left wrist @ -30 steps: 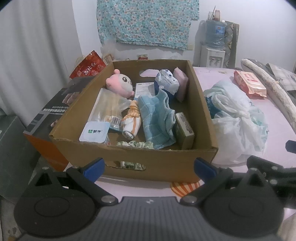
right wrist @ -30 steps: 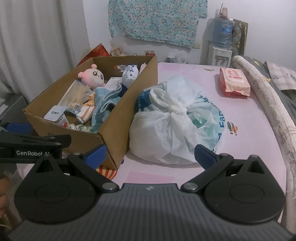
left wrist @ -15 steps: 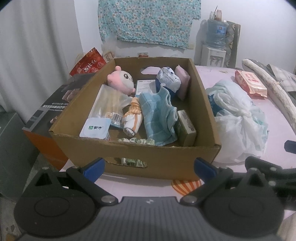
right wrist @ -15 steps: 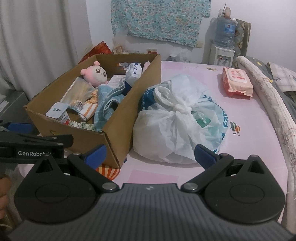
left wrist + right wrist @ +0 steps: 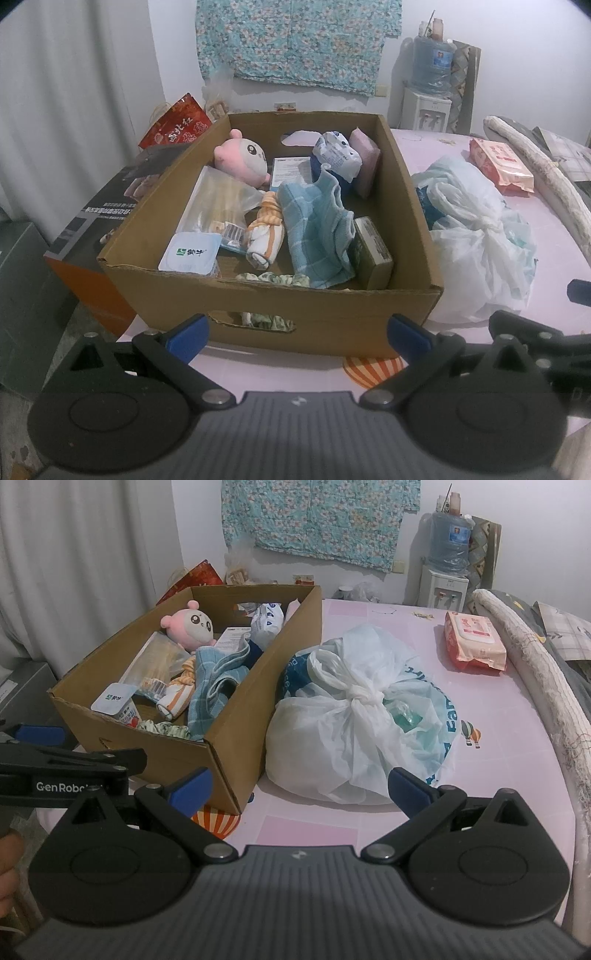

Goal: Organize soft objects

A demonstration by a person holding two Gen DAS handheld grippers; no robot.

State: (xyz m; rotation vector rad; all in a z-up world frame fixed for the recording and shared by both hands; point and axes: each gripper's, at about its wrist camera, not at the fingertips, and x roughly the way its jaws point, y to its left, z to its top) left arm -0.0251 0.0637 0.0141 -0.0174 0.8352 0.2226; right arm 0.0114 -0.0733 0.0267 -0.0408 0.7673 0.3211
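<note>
I am easing both tools slightly closer over the last second: the cardboard box (image 5: 258, 295) is sitting a little larger and higher ahead of my left gripper (image 5: 295, 332) than it was, and nothing inside it has shifted. I judge this as the approach only; no soft object is picked yet.

My left gripper is hanging with its jaws spread wide and empty, the box's near wall just beyond its tips. My right gripper (image 5: 299, 786) is also spread wide and holding nothing, its tips framing the knotted white plastic bag (image 5: 354, 720) just ahead.

The soft things are lying inside the box, ahead of the left tool: the pink plush toy (image 5: 242, 157) at the far left, the blue checked towel (image 5: 314, 229) in the middle, a rolled orange-striped cloth (image 5: 266, 236) beside it, a floral scrunchie (image 5: 273, 278) against the near wall.

In the way, I think: the yogurt cup (image 5: 190, 253), a clear packet (image 5: 221, 195) and a small green carton (image 5: 373, 249) crowding the cloths. The wet-wipes pack (image 5: 474, 640) is lying far right, well apart.
</note>
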